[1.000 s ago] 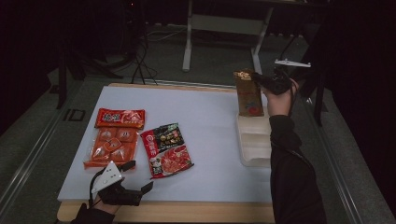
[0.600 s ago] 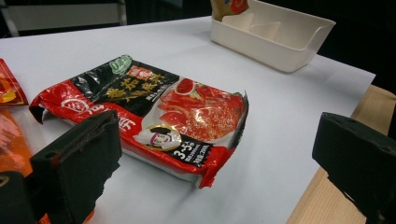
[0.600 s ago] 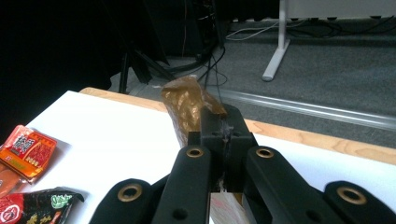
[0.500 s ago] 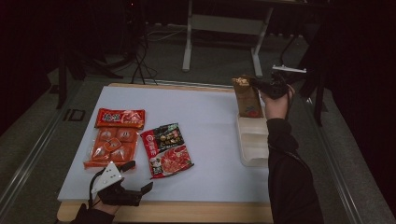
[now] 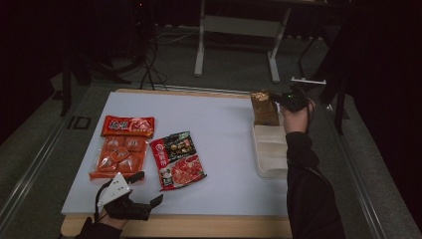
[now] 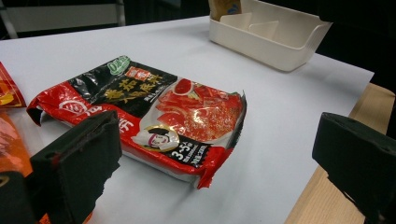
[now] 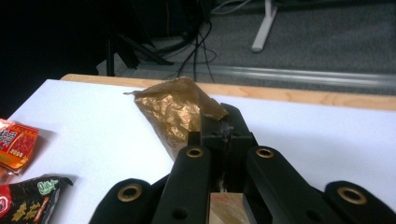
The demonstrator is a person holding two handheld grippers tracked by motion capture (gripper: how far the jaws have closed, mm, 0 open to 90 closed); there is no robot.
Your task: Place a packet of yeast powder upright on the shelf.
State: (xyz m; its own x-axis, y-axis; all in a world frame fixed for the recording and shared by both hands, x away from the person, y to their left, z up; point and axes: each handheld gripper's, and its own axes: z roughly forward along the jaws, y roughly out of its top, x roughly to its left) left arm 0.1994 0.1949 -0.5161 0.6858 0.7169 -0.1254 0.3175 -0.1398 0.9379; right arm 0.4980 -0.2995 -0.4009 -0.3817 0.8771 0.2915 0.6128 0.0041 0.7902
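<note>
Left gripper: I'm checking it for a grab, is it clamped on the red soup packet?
No, the left gripper stands open, apart from the red soup packet.

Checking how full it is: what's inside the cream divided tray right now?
The gold-brown packet stands in the far end of the cream tray, pinched at its top by the right gripper. The nearer compartments look empty; the packet's foot is hidden.

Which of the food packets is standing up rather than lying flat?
The gold-brown packet, pinched at its top by the right tool, at the far end of the white tray. The others lie flat.
</note>
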